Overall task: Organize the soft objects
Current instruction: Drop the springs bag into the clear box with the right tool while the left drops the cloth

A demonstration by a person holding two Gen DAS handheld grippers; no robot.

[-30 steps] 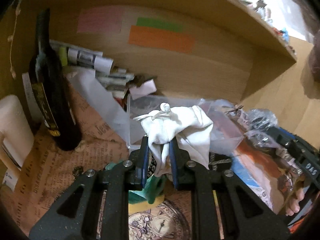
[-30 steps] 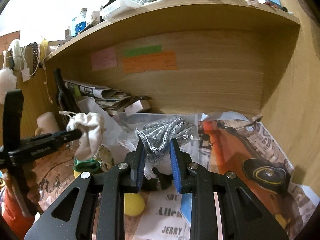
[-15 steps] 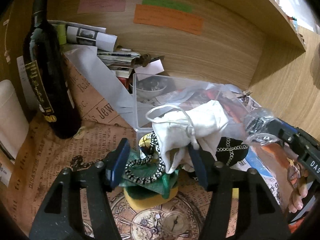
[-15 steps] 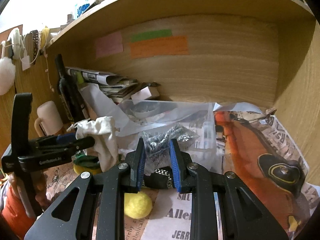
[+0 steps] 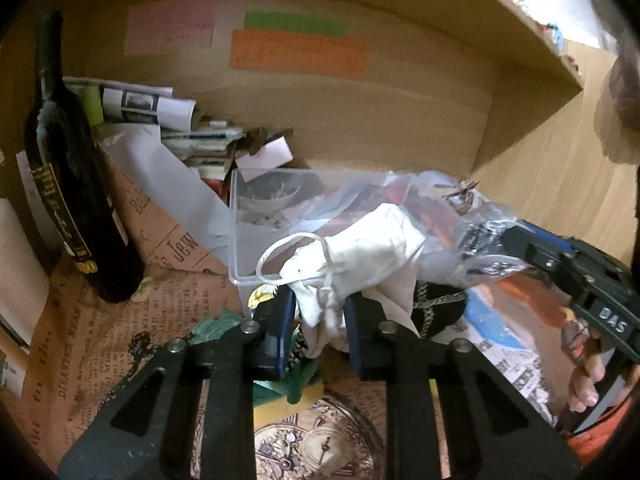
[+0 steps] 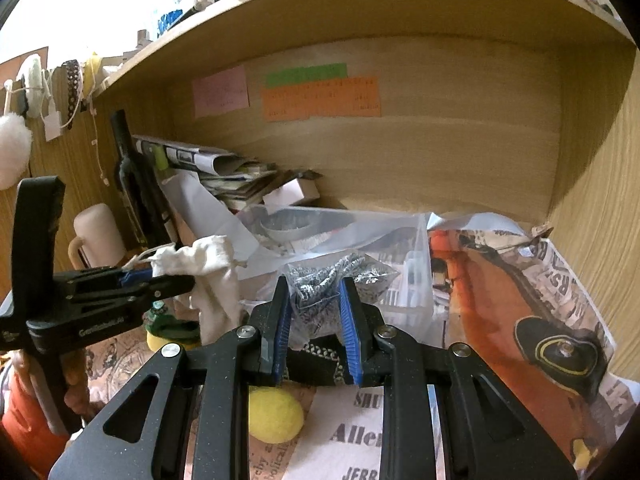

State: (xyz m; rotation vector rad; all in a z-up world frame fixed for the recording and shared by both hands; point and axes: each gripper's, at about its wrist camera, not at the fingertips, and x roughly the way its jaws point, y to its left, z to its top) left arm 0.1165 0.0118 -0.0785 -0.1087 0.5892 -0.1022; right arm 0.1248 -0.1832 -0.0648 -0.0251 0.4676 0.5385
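Note:
My left gripper (image 5: pixel 320 320) is shut on a white drawstring cloth pouch (image 5: pixel 368 248) and holds it above the near rim of a clear plastic box (image 5: pixel 236 240). From the right wrist view the left gripper (image 6: pixel 176 280) holds the pouch (image 6: pixel 212 268) at the left. My right gripper (image 6: pixel 314 312) is shut on a clear bag of silvery chain (image 6: pixel 332 280) over the box (image 6: pixel 416 248). It shows in the left wrist view (image 5: pixel 480 236) at the right. A green soft item (image 5: pixel 224 320) and a black chain-trimmed item (image 5: pixel 436 308) lie under the grippers.
A dark wine bottle (image 5: pixel 72 200) stands at the left. Rolled newspapers (image 5: pixel 160 108) lie against the shelf's back wall. A yellow ball (image 6: pixel 276 416) lies on the newspaper-lined shelf floor. A cream mug (image 6: pixel 100 236) stands at the far left. The wooden side wall (image 6: pixel 600 200) closes the right.
My left gripper opened half a second ago and has closed again on the pouch, which now hangs over the box's near rim. My right gripper moved slightly nearer the box with the bag.

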